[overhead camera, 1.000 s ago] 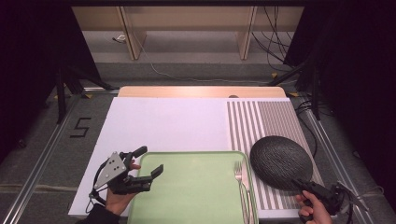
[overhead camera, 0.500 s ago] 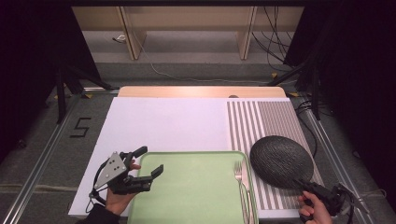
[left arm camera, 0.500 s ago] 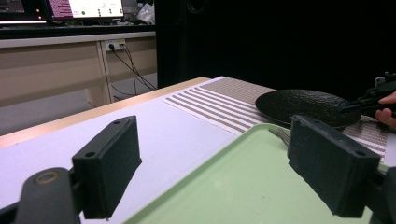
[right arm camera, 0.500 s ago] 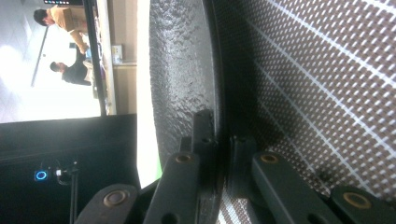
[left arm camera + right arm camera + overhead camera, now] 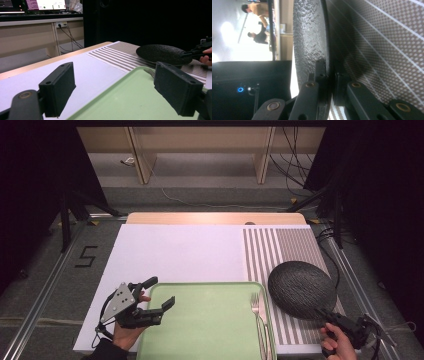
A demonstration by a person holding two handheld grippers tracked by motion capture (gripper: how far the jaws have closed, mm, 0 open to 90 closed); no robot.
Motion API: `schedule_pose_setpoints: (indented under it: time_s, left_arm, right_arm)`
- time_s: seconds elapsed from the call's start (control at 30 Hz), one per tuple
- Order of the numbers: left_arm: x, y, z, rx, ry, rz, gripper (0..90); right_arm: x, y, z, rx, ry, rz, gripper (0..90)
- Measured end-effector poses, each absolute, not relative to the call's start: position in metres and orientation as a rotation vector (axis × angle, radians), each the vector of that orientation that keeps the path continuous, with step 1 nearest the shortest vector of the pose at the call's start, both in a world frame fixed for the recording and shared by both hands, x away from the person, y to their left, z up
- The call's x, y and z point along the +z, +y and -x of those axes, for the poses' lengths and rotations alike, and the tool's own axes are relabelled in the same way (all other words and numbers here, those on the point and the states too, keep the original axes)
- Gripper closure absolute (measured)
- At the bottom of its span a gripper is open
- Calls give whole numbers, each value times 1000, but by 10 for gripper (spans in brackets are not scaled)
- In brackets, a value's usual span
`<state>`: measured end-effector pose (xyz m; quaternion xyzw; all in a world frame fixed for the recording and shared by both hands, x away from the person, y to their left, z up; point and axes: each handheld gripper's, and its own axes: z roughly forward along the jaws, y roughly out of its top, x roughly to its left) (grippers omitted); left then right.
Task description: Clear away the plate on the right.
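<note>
A round black textured plate [image 5: 300, 287] [image 5: 162, 52] [image 5: 309, 37] lies over the striped placemat [image 5: 280, 245], just right of the green tray [image 5: 210, 320] [image 5: 130, 97]. My right gripper [image 5: 322, 312] [image 5: 330, 75] is shut on the plate's near rim, one jaw above it and one below. A silver fork [image 5: 259, 312] [image 5: 150, 72] lies along the tray's right side. My left gripper [image 5: 161, 291] [image 5: 115, 92] stands open over the tray's left edge, with nothing between its pads.
A white mat [image 5: 175, 250] covers the table's left and middle, with a wooden strip [image 5: 215, 218] along the far edge. Cables and shelving legs lie on the floor beyond. Dark curtains stand on both sides.
</note>
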<state>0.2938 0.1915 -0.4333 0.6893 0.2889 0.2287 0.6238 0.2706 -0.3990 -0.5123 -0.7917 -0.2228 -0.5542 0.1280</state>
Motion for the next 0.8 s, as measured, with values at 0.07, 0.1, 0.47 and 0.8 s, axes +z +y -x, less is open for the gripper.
schedule_pose_setpoints:
  time_s: [0.07,0.1,0.47,0.8]
  left_arm:
    - [-433,191,-294,525,664,-1583,170]
    - [-433,191,-294,525,663,-1582,170]
    - [-433,192,-293,527,662,-1578,169]
    - [-433,192,-293,530,665,-1575,168]
  right_arm:
    - [-511,-399,-270,-1632,-651,2290,853]
    - [-511,-400,-270,-1631,-645,2285,853]
    - [-504,-398,-271,-1694,-696,2230,852]
    - [-499,-391,-271,-1725,-728,2173,853]
